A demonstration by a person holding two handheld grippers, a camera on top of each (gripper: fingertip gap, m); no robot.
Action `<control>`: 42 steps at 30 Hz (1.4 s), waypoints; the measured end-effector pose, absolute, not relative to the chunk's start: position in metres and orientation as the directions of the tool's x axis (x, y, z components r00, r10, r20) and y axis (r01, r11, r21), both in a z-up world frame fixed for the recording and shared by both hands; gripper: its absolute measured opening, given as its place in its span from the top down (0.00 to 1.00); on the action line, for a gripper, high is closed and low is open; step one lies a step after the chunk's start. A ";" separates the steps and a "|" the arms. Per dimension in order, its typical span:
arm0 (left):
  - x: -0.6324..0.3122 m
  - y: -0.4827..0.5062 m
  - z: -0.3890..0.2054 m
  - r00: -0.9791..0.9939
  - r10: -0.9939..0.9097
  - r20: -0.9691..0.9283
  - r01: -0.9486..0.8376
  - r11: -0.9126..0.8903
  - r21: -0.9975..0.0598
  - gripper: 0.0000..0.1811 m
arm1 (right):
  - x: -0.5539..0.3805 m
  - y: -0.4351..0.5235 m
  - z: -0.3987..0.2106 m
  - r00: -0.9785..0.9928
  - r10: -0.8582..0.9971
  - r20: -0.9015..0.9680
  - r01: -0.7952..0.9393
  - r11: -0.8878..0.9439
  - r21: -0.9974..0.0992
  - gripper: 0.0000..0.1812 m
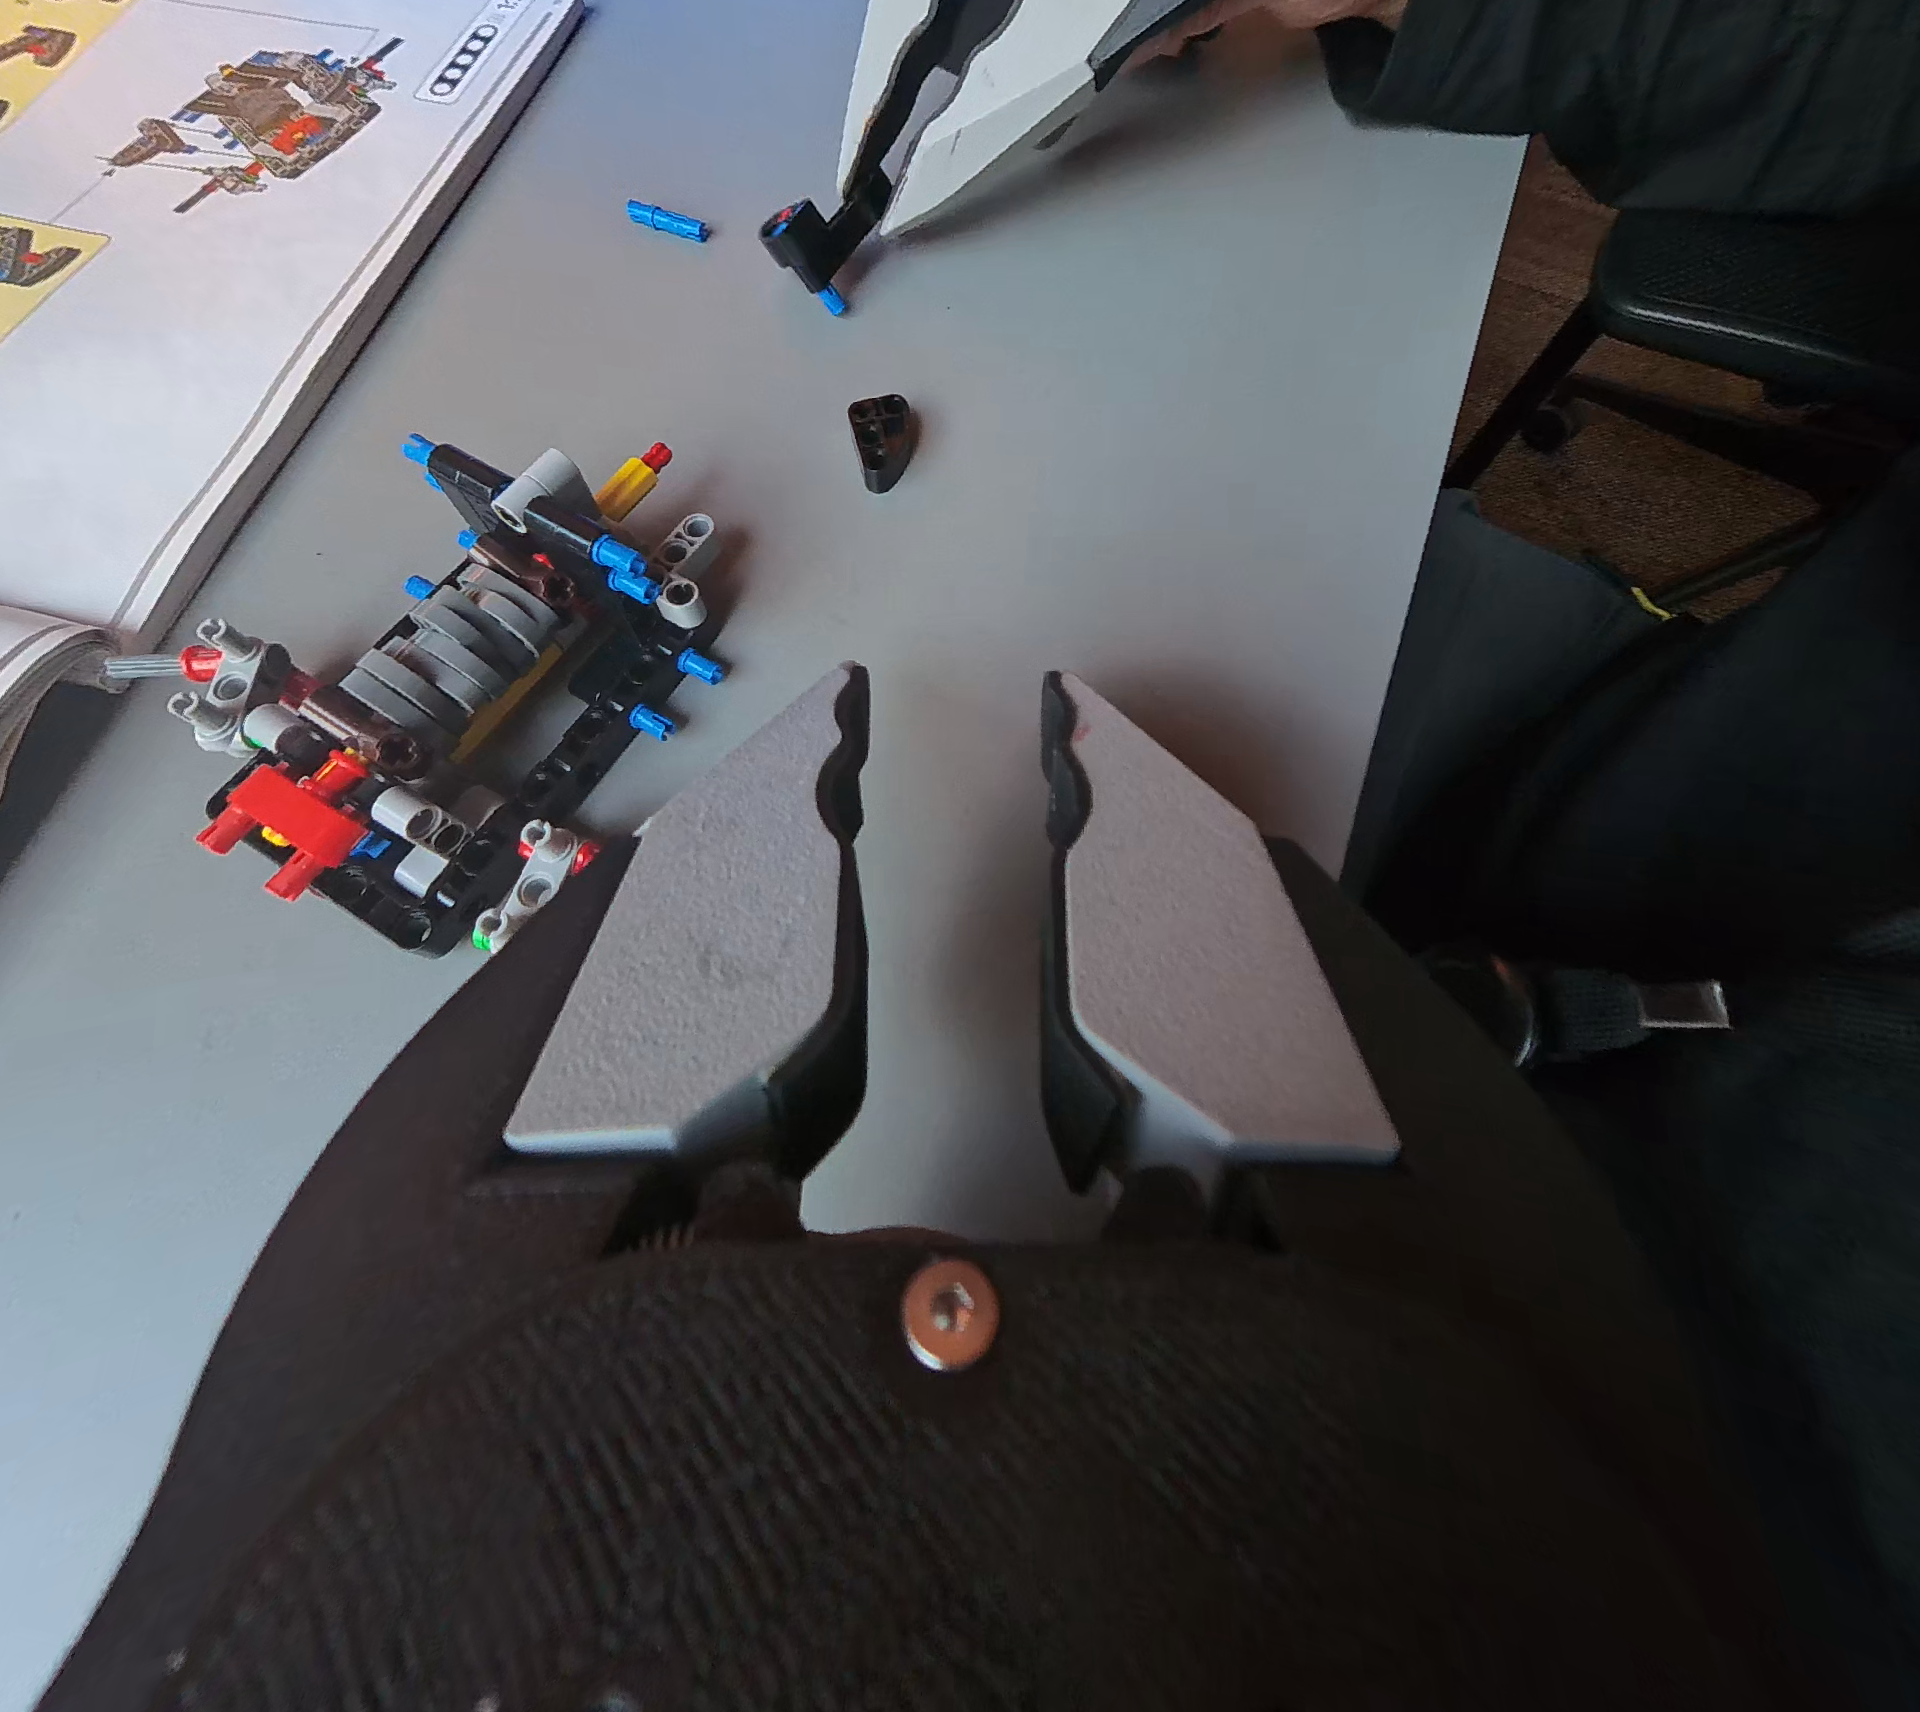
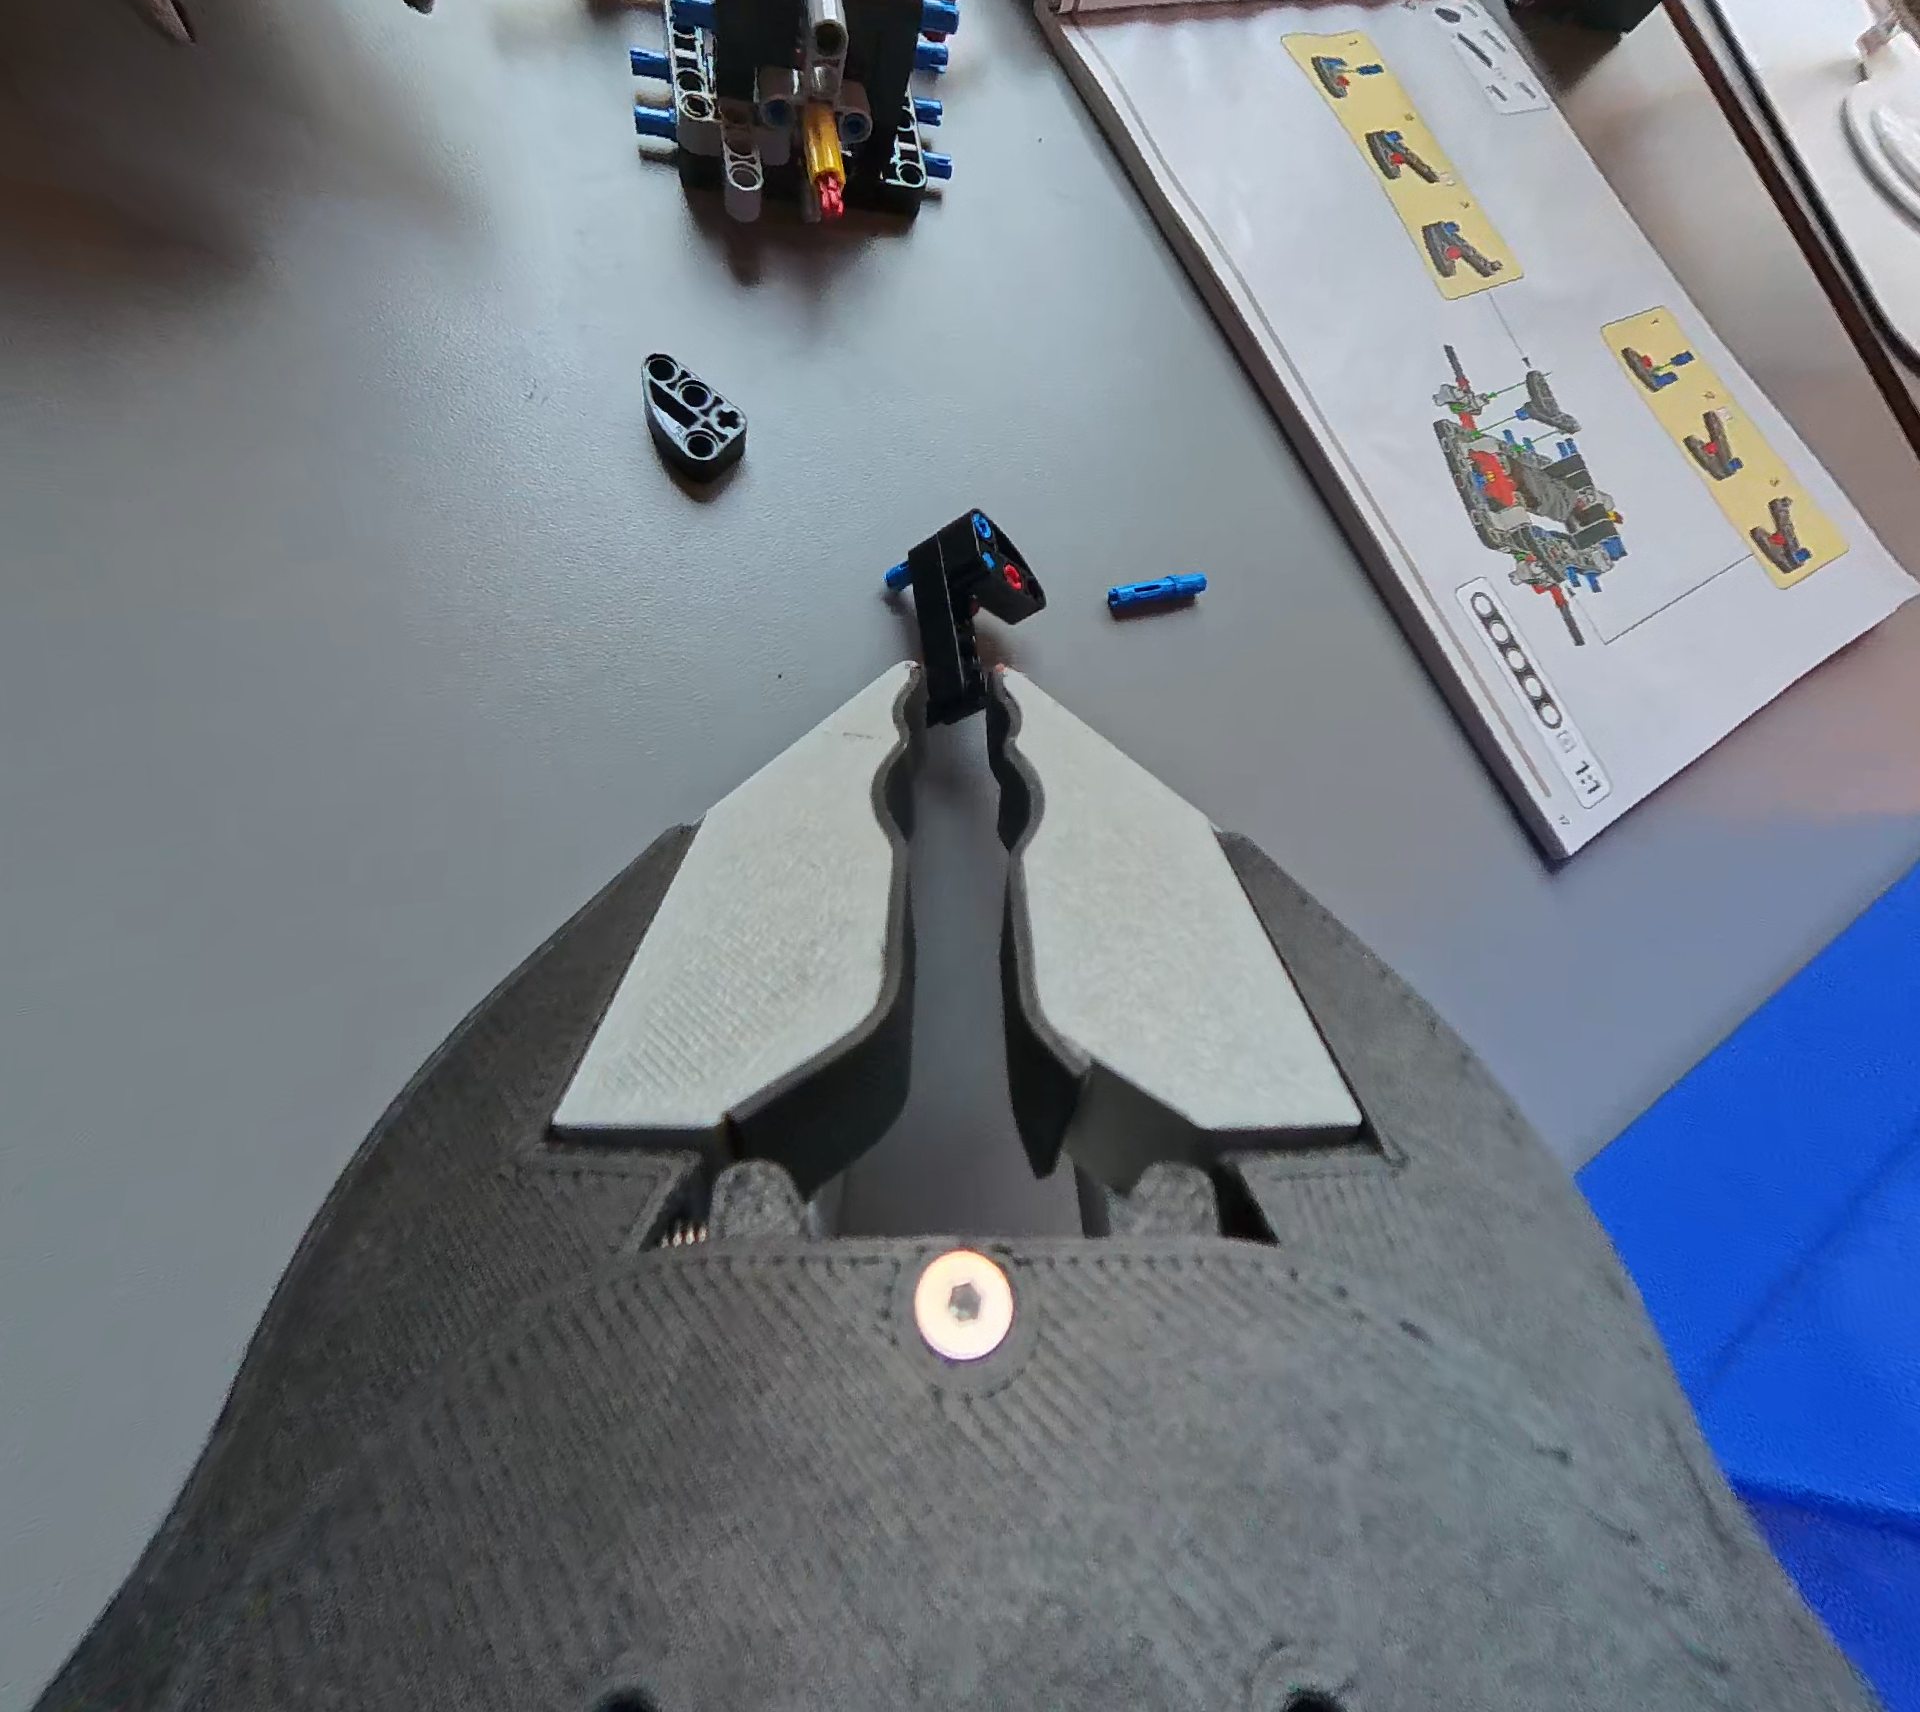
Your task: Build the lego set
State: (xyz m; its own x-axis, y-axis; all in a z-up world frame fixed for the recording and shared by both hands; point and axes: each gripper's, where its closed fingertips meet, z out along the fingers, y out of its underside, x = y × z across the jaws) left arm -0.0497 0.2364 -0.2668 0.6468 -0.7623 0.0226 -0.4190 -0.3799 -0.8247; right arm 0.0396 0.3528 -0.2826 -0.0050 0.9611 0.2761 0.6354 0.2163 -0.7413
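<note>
— Grey table [image 2: 312,519] carries the half-built model [image 2: 800,31] far ahead of the right gripper [image 2: 956,675], which is clamped on a small black bracket [image 2: 961,613]. The left gripper [image 1: 951,686] is spread and empty.

— Next?

— Steady the bracket, then press in the blue pin [image 2: 1155,594] just right of it. The blue bin [image 2: 1766,1247] probably holds spares; its inside is hidden.

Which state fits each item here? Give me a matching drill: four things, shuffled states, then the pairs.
1. left tool
2. right tool
3. loose blue plastic pin
4. flat black rounded-triangle plastic piece with holes

A. lies alone between the chassis build and the held part
B. open, empty
C. lies beside the open instruction booklet
D. shut on a small black angled sub-assembly

Pairs: 1-B, 2-D, 3-C, 4-A
</note>
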 end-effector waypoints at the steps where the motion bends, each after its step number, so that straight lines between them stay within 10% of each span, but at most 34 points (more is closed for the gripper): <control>1: -0.050 0.236 -0.267 0.646 -0.763 0.024 -0.419 -0.381 -0.824 0.83 | 0.039 0.353 -0.281 -0.005 0.957 0.291 0.630 0.229 -0.742 0.96; 26: -0.049 0.237 -0.272 0.650 -0.760 -0.012 -0.457 -0.378 -0.805 0.84 | 0.032 0.356 -0.238 0.095 0.920 0.381 0.573 0.262 -0.776 0.96; 42: -0.047 0.235 -0.275 0.639 -0.769 -0.035 -0.488 -0.370 -0.790 0.84 | 0.043 0.366 -0.250 -0.102 0.992 0.072 0.995 0.102 0.000 0.96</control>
State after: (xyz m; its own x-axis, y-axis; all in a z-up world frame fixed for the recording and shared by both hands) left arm -0.0471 0.2351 -0.2751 0.6386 -0.7688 -0.0347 -0.4883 -0.3699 -0.7904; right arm 0.0425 0.3661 -0.2498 -0.1020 0.9921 0.0724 0.9948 0.1022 0.0004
